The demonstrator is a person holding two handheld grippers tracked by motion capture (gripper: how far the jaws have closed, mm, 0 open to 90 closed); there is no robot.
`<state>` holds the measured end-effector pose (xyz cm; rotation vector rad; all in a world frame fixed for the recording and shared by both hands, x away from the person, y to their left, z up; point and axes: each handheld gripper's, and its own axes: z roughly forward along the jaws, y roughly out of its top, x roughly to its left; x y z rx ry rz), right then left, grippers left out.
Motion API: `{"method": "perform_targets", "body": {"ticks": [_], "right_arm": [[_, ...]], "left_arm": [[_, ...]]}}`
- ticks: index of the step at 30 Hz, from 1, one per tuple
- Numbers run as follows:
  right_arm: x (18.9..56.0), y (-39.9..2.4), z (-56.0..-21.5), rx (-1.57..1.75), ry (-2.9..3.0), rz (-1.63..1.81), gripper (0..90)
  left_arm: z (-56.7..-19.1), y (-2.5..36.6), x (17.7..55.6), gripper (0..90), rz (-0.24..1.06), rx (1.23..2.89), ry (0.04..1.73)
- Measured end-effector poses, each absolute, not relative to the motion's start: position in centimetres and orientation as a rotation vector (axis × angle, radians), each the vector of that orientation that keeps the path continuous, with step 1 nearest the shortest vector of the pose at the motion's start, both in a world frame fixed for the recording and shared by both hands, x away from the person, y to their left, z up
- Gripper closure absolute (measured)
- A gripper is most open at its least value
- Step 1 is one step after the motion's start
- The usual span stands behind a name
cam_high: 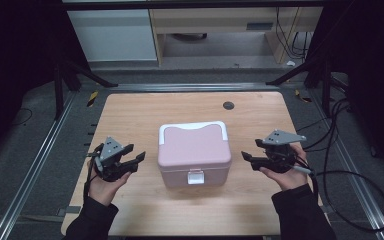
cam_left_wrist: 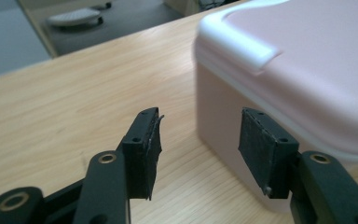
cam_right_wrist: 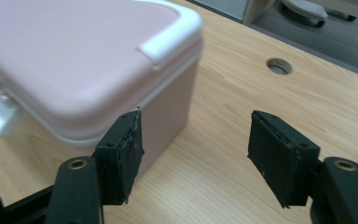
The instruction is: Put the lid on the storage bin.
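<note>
Flanking grippers: left gripper and right gripper sat either side of the box, jaws apart, gripping nothing, likely poised for a two-sided hold.
Pink lidded box: stood mid-table, closed, white latch facing the person.
Table: cable hole lay beyond the box.
</note>
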<state>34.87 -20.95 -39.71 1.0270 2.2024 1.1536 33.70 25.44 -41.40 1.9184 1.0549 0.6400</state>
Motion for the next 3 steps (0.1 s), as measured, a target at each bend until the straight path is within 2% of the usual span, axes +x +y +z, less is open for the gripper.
{"method": "perform_targets", "body": {"ticks": [3], "right_arm": [[35.49, -22.08, -40.58, 1.089, 2.180, 1.123, 31.4]], "left_arm": [[-42.58, 26.58, 34.54, 46.0, 0.641, 1.935, 1.118]]}}
